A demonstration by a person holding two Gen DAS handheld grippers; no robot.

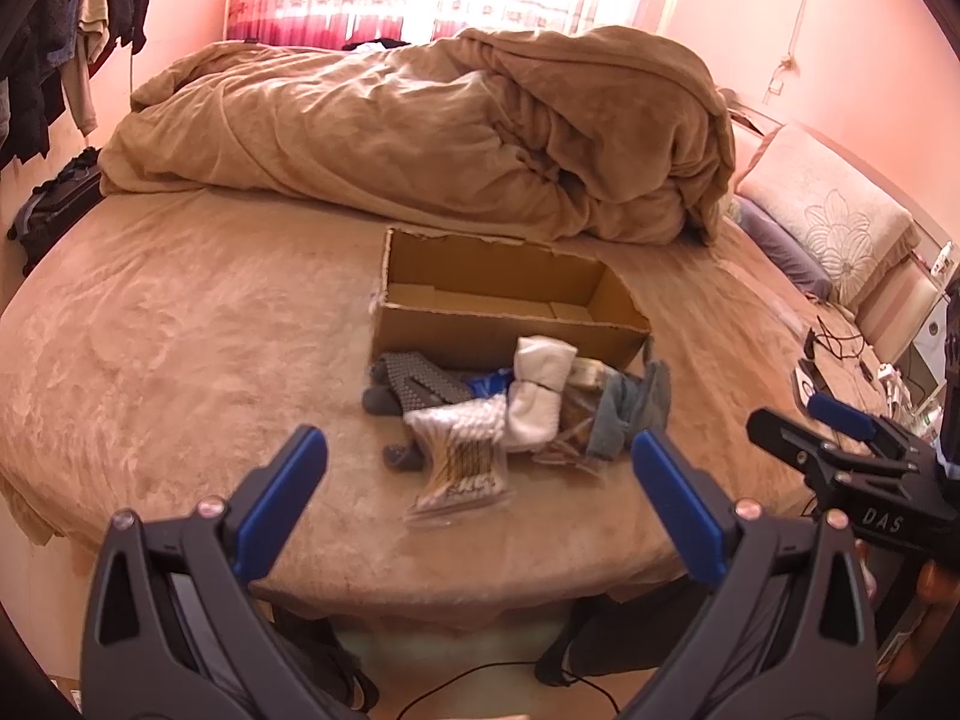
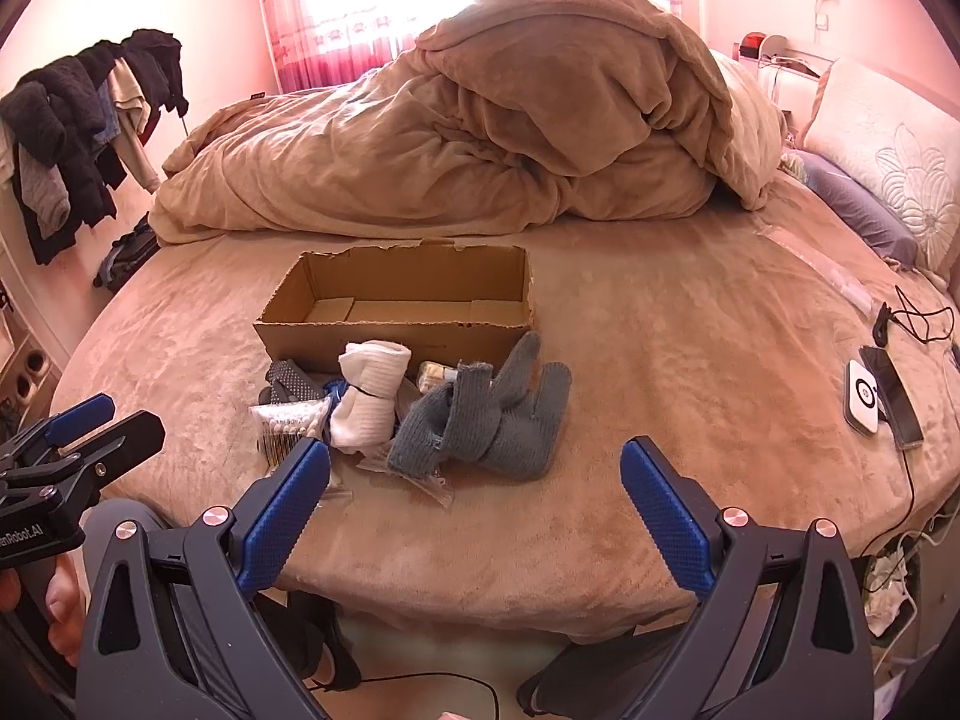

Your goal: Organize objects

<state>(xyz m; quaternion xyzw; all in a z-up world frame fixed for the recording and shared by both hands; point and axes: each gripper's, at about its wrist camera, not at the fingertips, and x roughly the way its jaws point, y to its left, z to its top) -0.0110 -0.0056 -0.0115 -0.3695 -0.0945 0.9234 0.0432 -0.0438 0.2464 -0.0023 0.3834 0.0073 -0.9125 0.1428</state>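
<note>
An open, empty cardboard box [image 1: 510, 294] [image 2: 396, 300] sits on the bed. In front of it lies a small heap: a rolled white sock [image 1: 540, 384] [image 2: 369, 396], a grey-blue knit glove [image 2: 510, 414] [image 1: 630, 408], a clear bag of cotton swabs [image 1: 462, 456] [image 2: 288, 426], a dark dotted glove [image 1: 414, 390] [image 2: 288, 378] and a small packet [image 2: 435, 373]. My left gripper [image 1: 480, 456] hovers open just short of the swab bag. My right gripper [image 2: 477, 468] hangs open near the knit glove. Neither holds anything.
A rumpled tan duvet [image 1: 450, 126] [image 2: 510, 120] is piled behind the box. Pillows [image 2: 888, 150], a phone [image 2: 894, 396] on a white pad and cables lie at the right. Clothes [image 2: 90, 114] hang on the left wall. The bed's front edge [image 2: 480, 606] is below the grippers.
</note>
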